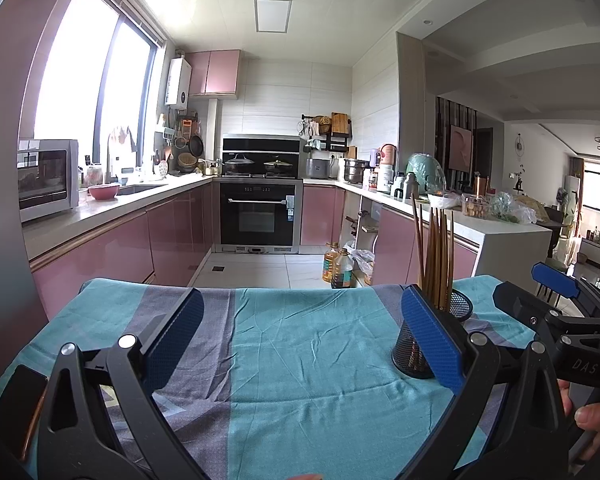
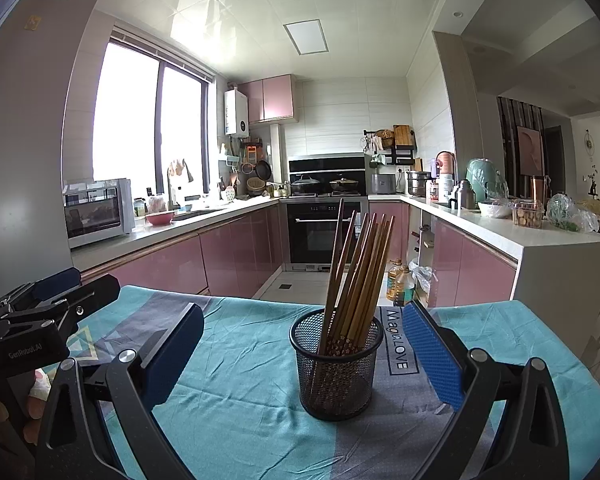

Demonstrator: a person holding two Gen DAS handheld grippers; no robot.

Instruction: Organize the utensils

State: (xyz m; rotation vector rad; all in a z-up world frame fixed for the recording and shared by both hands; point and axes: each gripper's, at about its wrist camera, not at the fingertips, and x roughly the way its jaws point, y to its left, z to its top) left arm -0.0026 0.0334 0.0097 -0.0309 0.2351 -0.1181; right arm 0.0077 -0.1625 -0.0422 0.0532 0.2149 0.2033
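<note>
From the left wrist camera, the left hand-held gripper (image 1: 300, 336) is seen spread wide with nothing between its blue-padded fingers (image 1: 432, 340), held over a surface covered by a teal and grey cloth (image 1: 300, 360). A black mesh holder (image 1: 416, 348) is stood on the cloth toward the right, partly hidden behind the right-side finger. A bundle of brown chopsticks (image 1: 436, 256) is stood upright in it, the tips fanned slightly above the rim. At the far right the right hand-held gripper (image 1: 556, 288) is seen from the side, gripped by a person's fingers (image 1: 588, 416) at the lower edge; its opening cannot be judged from this angle. A dark phone-like slab (image 1: 20, 408) is laid on the cloth at the lower left.

From the right wrist camera, the right hand-held gripper (image 2: 302, 344) is shown wide apart and empty. The mesh holder (image 2: 336, 368) is stood on the cloth (image 2: 240, 400) between the two fingers, nearer the right one and touching neither. The chopsticks (image 2: 356, 272) are leaned to the right inside it. The words "MagicLOVE" (image 2: 398, 338) are printed on the cloth just beside the holder. The left hand-held gripper (image 2: 56, 300) is seen at the left edge.
</note>
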